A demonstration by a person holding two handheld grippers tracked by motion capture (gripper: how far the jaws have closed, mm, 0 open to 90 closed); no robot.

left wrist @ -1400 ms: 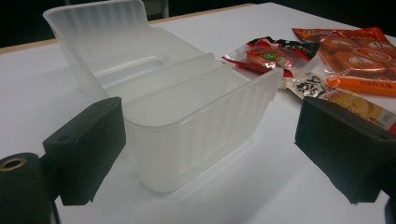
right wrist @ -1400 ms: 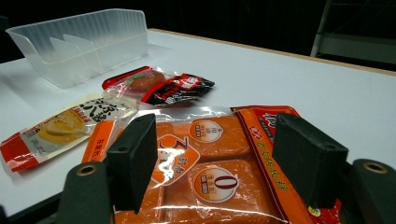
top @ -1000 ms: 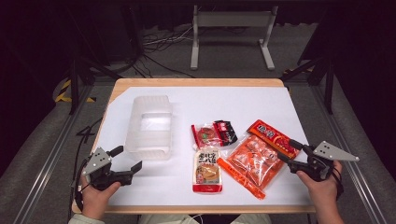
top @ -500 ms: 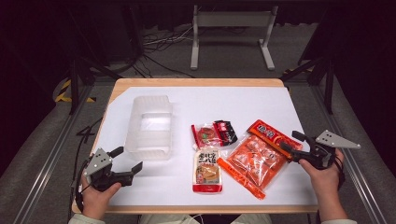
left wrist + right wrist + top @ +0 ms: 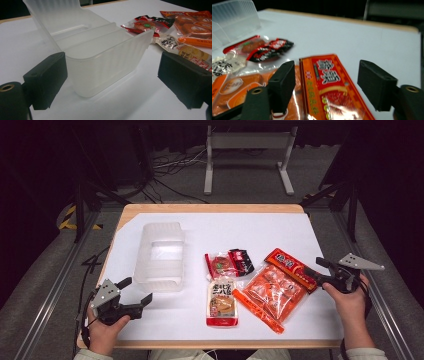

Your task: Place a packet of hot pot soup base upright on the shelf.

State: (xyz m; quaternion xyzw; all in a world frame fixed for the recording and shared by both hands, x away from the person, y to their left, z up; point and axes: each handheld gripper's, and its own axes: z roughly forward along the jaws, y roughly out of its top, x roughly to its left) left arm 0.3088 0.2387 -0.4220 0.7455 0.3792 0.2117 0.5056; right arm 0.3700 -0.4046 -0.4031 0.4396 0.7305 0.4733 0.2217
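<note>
My right hand-held gripper (image 5: 320, 271) sits at the right edge of the bench (image 5: 260, 227), level with the near half of the white sheet. Its jaws have just been opening and now stand wide, with nothing pressed between them. In the right gripper view the red-orange snack packet (image 5: 332, 87) lies flat on the bench under the gap between the jaws, not gripped. In the high view that packet (image 5: 291, 268) lies just left of the jaw tips, its near edge overlapping the large orange bag (image 5: 272, 295).

My left hand-held gripper (image 5: 134, 292) rests at the near left corner of the bench, jaws spread wide and empty. The left gripper view looks straight at the near end of the clear plastic container (image 5: 100, 53), which stands upright between the jaws' line of sight but apart from both pads. In the high view the container (image 5: 160, 255) sits on the left half of the bench, just beyond the left gripper.

Between container and orange bag lie a small red and black packet (image 5: 229, 263) and, nearer, a pale pouch (image 5: 222, 302), all flat on the sheet.
</note>
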